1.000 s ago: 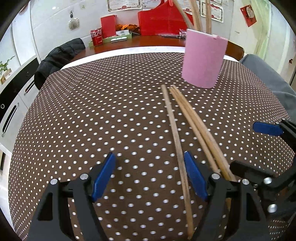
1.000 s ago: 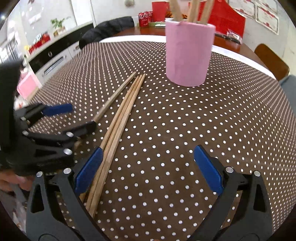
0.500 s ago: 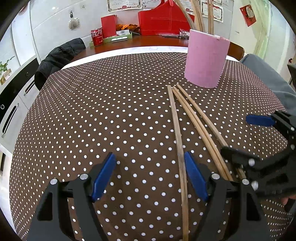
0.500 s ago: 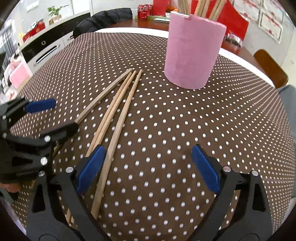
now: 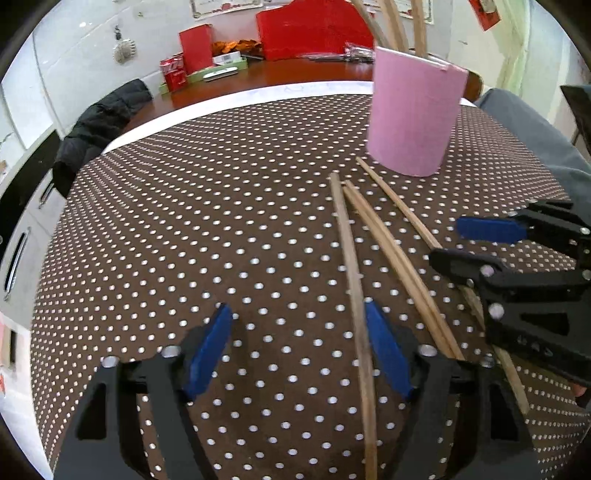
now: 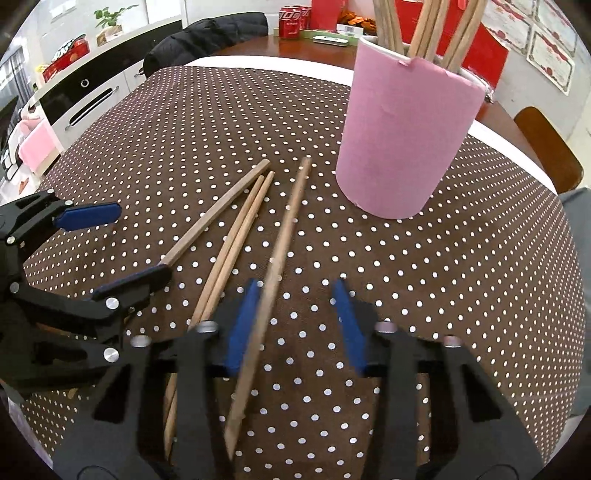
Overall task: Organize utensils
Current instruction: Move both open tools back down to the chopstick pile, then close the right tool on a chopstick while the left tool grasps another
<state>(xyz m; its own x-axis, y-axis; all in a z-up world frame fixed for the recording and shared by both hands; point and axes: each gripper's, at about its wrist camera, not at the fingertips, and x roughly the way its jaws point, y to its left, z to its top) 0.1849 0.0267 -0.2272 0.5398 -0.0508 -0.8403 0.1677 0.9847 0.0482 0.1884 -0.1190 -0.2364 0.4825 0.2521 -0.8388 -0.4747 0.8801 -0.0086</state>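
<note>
Several wooden chopsticks lie on the dotted brown tablecloth (image 5: 221, 221) in front of a pink cup (image 5: 410, 118) (image 6: 402, 144) that holds more chopsticks upright. My left gripper (image 5: 297, 350) (image 6: 110, 249) is closing, and the leftmost chopstick (image 5: 351, 277) (image 6: 218, 214) runs between its jaws beside the right pad (image 5: 384, 350). My right gripper (image 6: 295, 328) (image 5: 476, 245) is closing too. The rightmost chopstick (image 6: 280, 251) (image 5: 402, 210) lies between its jaws against the left pad (image 6: 243, 328), and the other pad stands clear of it. A pair of chopsticks (image 6: 236, 243) rests between the two grippers.
A black jacket (image 5: 99, 125) hangs over a chair at the far left. Behind the cloth, a wooden table carries red boxes (image 5: 314, 33) and soda cans (image 6: 291, 26). A person's grey clothing (image 5: 528, 136) and a wooden chair (image 6: 546, 147) are at the right.
The right jaws have narrowed a lot and slid over the rightmost chopstick, which has split off from the bundle. The left jaws have narrowed slightly. Both grippers moved closer to the cup.
</note>
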